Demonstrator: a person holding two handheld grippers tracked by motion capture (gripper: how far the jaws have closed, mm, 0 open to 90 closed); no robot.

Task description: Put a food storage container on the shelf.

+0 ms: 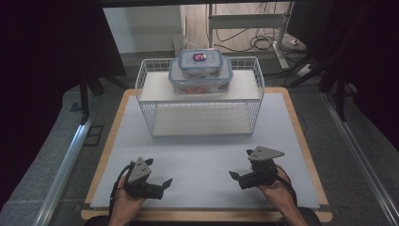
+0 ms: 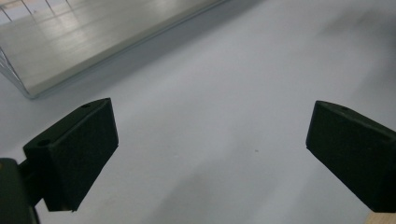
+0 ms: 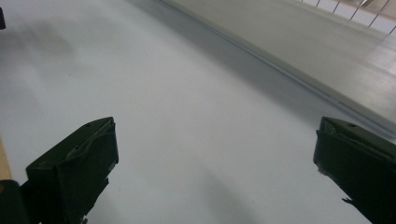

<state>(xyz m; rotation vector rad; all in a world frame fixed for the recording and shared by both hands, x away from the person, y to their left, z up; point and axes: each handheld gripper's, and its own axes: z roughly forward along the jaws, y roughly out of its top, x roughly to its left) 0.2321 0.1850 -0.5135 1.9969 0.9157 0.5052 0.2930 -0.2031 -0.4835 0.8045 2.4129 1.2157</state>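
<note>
Two hand-held grippers rest low on a pale grey mat, facing inward toward each other, both with jaws spread wide and holding nothing. The left gripper sits near the front left of the mat, the right gripper near the front right, well apart from each other and from the work ahead.

That work stands at the far end: two clear boxes with snap lids, a small box stacked on a big box, on the upper shelf of a white wire rack. The rack's lower shelf is bare.

Judged from this pose, the step in hand is the reach toward the stack. Done well, it would mean lifting both grippers clear of the rack's front rim, coming in level over the upper shelf, and taking the small box by its opposite sides rather than by the lid clips. The smooth plastic looks likely to slip, so a square, centred grip seems wise; a push from one side alone could slide the top box off the lower one.

The mat is smooth, matte and free of clutter, laid over a wooden tabletop whose edge shows round it. In the left gripper view the rack's lower shelf shows at upper left. Beyond the table the room is dim, with dark drapes at both sides, cables on the floor and a metal frame behind
</note>
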